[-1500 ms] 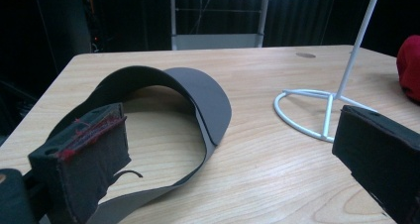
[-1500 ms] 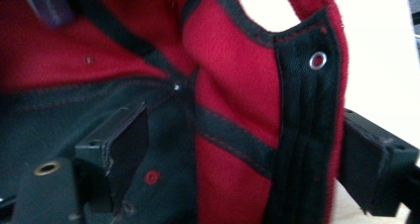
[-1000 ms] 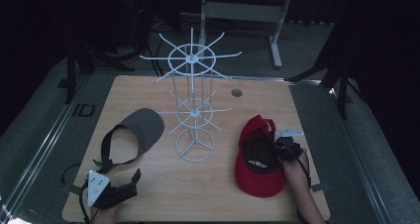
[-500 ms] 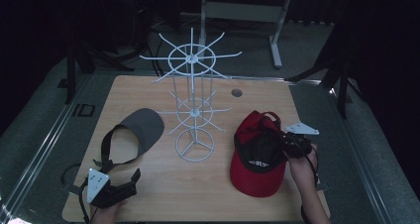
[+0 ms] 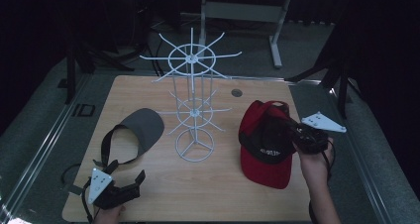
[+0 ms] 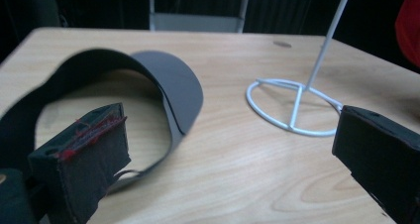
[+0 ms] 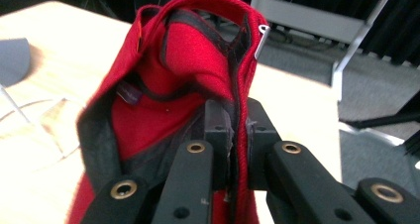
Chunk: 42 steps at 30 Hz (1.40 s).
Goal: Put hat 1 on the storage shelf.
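We cannot read the white lettering on the red cap (image 5: 265, 140) from the high view; it is too small and dim. In the right gripper view much of the cap is cut off at the bottom edge, and its brim is out of frame there. The right tongs (image 7: 234, 135) are clenched on the cap's fabric edge, the two jaws pressed together with a red fold and dark inner band between them; the cap rises straight ahead of these tongs, its open inside turned toward us. In the high view the cap hangs at the right tongs (image 5: 292, 135), off the counter (image 5: 148, 87) at its upper part; whether its brim touches the wood we cannot tell.

The left tongs (image 6: 233, 149) stand released, nothing between the jaws. The left jaw's pad carries red marks we cannot identify. Just ahead and to their left lies the grey visor (image 6: 168, 80), its dark strap partly hidden behind the left jaw and cut off at the frame's left edge. Ahead and to their right sits the base ring of the white wire rack (image 6: 292, 107), whose upper tiers are out of frame in the left gripper view.

We count one red cap, one grey visor, one wire rack with two spoked tiers above its base ring, and two sets of tongs.
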{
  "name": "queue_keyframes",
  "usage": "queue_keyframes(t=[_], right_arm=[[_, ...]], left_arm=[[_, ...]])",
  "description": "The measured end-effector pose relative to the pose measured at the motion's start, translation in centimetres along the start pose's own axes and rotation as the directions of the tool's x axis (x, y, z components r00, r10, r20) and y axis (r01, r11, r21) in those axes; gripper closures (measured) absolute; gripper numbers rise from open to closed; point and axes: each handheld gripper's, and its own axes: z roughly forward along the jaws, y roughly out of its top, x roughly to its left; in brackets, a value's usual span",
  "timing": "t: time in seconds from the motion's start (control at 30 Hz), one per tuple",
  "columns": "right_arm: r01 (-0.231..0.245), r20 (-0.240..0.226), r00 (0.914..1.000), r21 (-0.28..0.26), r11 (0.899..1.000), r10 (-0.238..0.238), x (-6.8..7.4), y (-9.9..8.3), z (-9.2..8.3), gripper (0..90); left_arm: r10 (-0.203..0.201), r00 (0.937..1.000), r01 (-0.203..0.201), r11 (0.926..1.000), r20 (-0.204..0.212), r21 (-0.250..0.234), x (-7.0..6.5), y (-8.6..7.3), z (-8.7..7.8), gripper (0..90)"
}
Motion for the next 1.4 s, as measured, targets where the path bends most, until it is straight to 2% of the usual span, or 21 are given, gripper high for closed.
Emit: queue_keyframes(t=[0.07, 0.17, 0.3, 0.33, 0.4, 0.53, 0.63, 0.7, 0.73, 0.8, 0.87, 0.9, 0.97, 1.0, 1.07, 1.1, 1.17, 1.3, 1.33, 1.4], right_arm=[[0.003, -0.002, 1.0000, -0.028, 1.000, -0.003, 0.1, 1.0, -1.0, 84.0], [0.003, -0.003, 1.0000, -0.043, 0.999, -0.003, -0.1, 1.5, -1.5, 84.0], [0.010, 0.006, 0.9999, -0.047, 0.999, -0.009, -0.4, 2.1, -2.1, 84.0], [0.009, 0.008, 0.9999, -0.049, 0.999, -0.009, -0.5, 2.2, -2.2, 84.0], [0.014, 0.012, 0.9998, -0.058, 0.998, -0.013, -0.7, 2.4, -2.6, 84.0], [0.004, 0.008, 1.0000, -0.063, 0.998, -0.003, -1.0, 2.6, -3.3, 84.0], [-0.011, -0.014, 0.9999, -0.071, 0.997, 0.010, -1.0, 2.7, -4.0, 84.0], [-0.016, -0.020, 0.9997, -0.078, 0.997, 0.014, -0.9, 2.7, -4.2, 83.9], [-0.014, -0.023, 0.9997, -0.083, 0.996, 0.012, -0.8, 2.8, -4.5, 83.9], [-0.017, -0.042, 0.9991, -0.112, 0.994, 0.012, -0.5, 3.0, -5.2, 83.9], [-0.006, -0.041, 0.9991, -0.118, 0.993, 0.002, -0.2, 3.2, -5.7, 83.9], [-0.006, -0.041, 0.9991, -0.118, 0.993, 0.002, -0.2, 3.2, -5.7, 83.9], [-0.002, -0.043, 0.9991, -0.121, 0.993, -0.003, 0.0, 3.5, -6.1, 83.9], [-0.001, -0.047, 0.9989, -0.125, 0.992, -0.005, 0.0, 3.5, -6.2, 83.9], [-0.004, -0.059, 0.9982, -0.129, 0.992, -0.003, 0.0, 3.6, -6.4, 83.9], [-0.004, -0.059, 0.9982, -0.129, 0.992, -0.003, 0.0, 3.6, -6.4, 83.9], [-0.019, -0.091, 0.9958, -0.146, 0.989, 0.005, 0.1, 3.5, -6.7, 83.9], [-0.002, -0.093, 0.9956, -0.155, 0.988, -0.012, 0.6, 3.7, -7.2, 83.9], [-0.001, -0.097, 0.9952, -0.155, 0.988, -0.014, 0.8, 3.8, -7.3, 83.9], [0.011, -0.097, 0.9949, -0.160, 0.987, -0.026, 1.1, 4.0, -7.5, 83.9]], left_arm=[[-0.017, 0.9997, 0.017, 0.9998, 0.020, 0.006, -0.3, 0.2, 0.0, 1.3], [-0.013, 0.9982, 0.012, 0.9997, 0.059, 0.021, -0.9, 0.7, 0.1, 1.3], [0.015, 0.9921, -0.019, 0.9994, 0.124, 0.029, -2.0, 1.4, 0.0, 1.3], [0.027, 0.9915, -0.032, 0.9990, 0.127, 0.032, -2.3, 1.7, 0.0, 1.3], [0.046, 0.9856, -0.052, 0.9981, 0.162, 0.033, -3.0, 2.2, 0.0, 1.5], [0.077, 0.9777, -0.078, 0.9970, 0.195, -0.004, -4.4, 3.7, -0.1, 4.6], [0.084, 0.9716, -0.089, 0.9960, 0.221, 0.009, -5.4, 5.2, 0.2, 5.2], [0.095, 0.9651, -0.101, 0.9948, 0.244, 0.012, -6.2, 6.3, 0.3, 6.2], [0.124, 0.9544, -0.128, 0.9918, 0.272, -0.005, -6.9, 7.3, 0.3, 6.2], [0.141, 0.9433, -0.145, 0.9894, 0.300, -0.007, -7.4, 8.2, 0.3, 7.1], [0.153, 0.9358, -0.157, 0.9876, 0.318, -0.012, -7.8, 9.0, 0.4, 7.1], [0.153, 0.9358, -0.157, 0.9876, 0.318, -0.012, -7.8, 9.0, 0.4, 7.1], [0.149, 0.9281, -0.154, 0.9880, 0.341, -0.014, -8.5, 9.9, 0.8, 7.5], [0.149, 0.9281, -0.154, 0.9880, 0.341, -0.014, -8.5, 9.9, 0.8, 8.0], [0.155, 0.9233, -0.162, 0.9868, 0.351, -0.012, -9.1, 10.4, 1.1, 8.5], [0.161, 0.9175, -0.167, 0.9858, 0.364, -0.013, -9.4, 10.7, 1.3, 8.5], [0.183, 0.9008, -0.190, 0.9816, 0.394, -0.023, -10.5, 11.4, 1.8, 8.5], [0.207, 0.8804, -0.213, 0.9765, 0.427, -0.033, -11.9, 12.4, 2.5, 8.5], [0.218, 0.8726, -0.223, 0.9740, 0.437, -0.040, -12.4, 12.7, 2.7, 8.5], [0.241, 0.8672, -0.240, 0.9689, 0.436, -0.058, -13.1, 13.2, 3.0, 8.8]])
